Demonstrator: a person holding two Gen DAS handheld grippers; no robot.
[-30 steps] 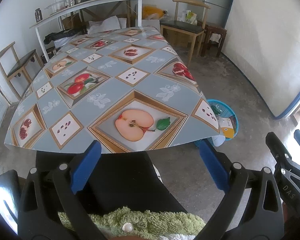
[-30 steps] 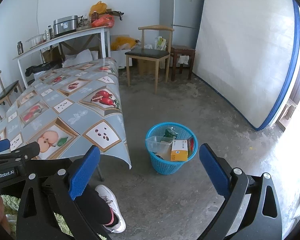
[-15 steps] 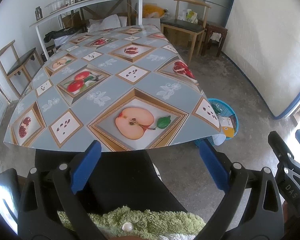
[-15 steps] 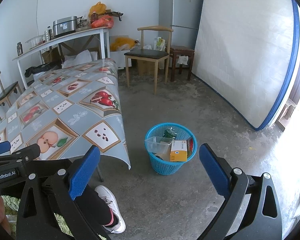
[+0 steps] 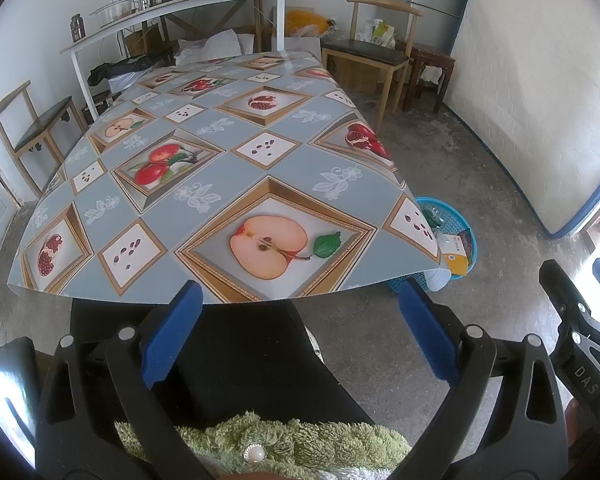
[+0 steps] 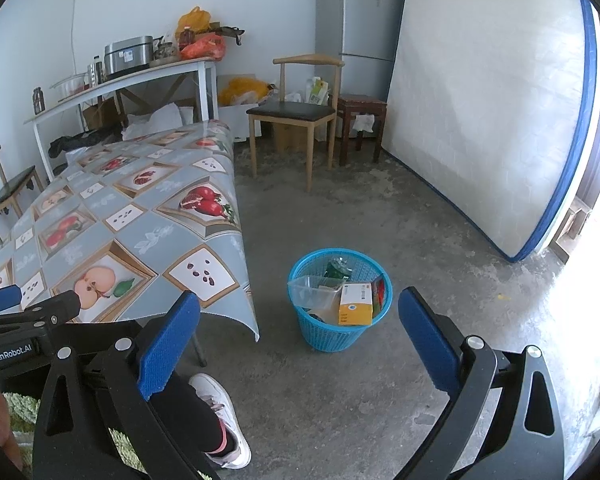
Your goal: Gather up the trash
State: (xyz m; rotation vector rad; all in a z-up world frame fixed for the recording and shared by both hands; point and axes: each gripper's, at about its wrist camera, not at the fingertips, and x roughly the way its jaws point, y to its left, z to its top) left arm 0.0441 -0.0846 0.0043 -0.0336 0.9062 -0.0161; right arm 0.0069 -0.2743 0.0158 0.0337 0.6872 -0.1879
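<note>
A blue plastic basket (image 6: 352,334) stands on the concrete floor beside the table's corner. It holds an orange and white box (image 6: 355,304), a clear plastic tub (image 6: 312,292) and other wrappers. In the left wrist view only part of the basket (image 5: 460,220) shows past the tablecloth's corner. My left gripper (image 5: 300,328) is open and holds nothing, hovering over the person's lap just short of the table's near edge. My right gripper (image 6: 300,340) is open too, with nothing in it, held above the floor short of the basket.
The table (image 5: 220,160) wears a fruit-print cloth. A wooden chair (image 6: 296,112), a small stool (image 6: 360,104), a fridge (image 6: 356,12) and a leaning mattress (image 6: 480,100) line the far side. A white shelf (image 6: 120,80) carries pots and bags. The person's shoe (image 6: 224,412) rests on the floor.
Both views have shifted slightly; the table and basket sit a little lower in frame. Both grippers stay open.
</note>
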